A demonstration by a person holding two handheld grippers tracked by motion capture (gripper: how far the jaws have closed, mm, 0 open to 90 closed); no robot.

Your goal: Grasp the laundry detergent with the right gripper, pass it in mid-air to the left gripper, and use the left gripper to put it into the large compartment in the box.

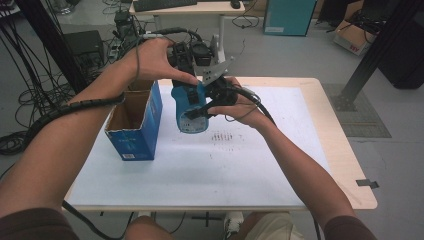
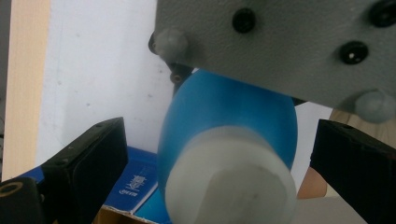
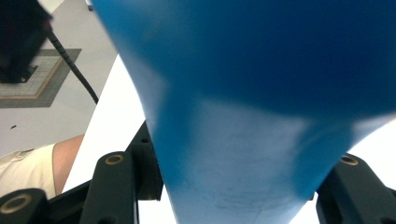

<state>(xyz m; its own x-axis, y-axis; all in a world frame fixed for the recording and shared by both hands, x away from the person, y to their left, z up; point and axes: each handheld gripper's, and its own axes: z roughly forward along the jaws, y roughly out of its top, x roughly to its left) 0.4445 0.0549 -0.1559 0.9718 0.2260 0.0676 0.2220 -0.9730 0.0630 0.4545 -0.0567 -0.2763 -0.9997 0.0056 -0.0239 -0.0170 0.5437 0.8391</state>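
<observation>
Starting at the open blue box (image 1: 135,122) on the left of the table (image 1: 280,165), we judge the step to be a handover or repositioning of the blue bottle (image 1: 190,107) held in the air just right of that box. Our left gripper (image 1: 192,60) hangs above it with jaws spread wide, the bottle's white cap end (image 2: 231,179) between them but untouched. To do this well, we should bring those jaws squarely around the capped end before closing, and keep the other grip firm until then. The bottle's long axis runs roughly upright, slightly tilted, cap end toward the left gripper. Our right gripper (image 1: 212,107) pinches the bottle's narrower blue part (image 3: 233,186).
</observation>
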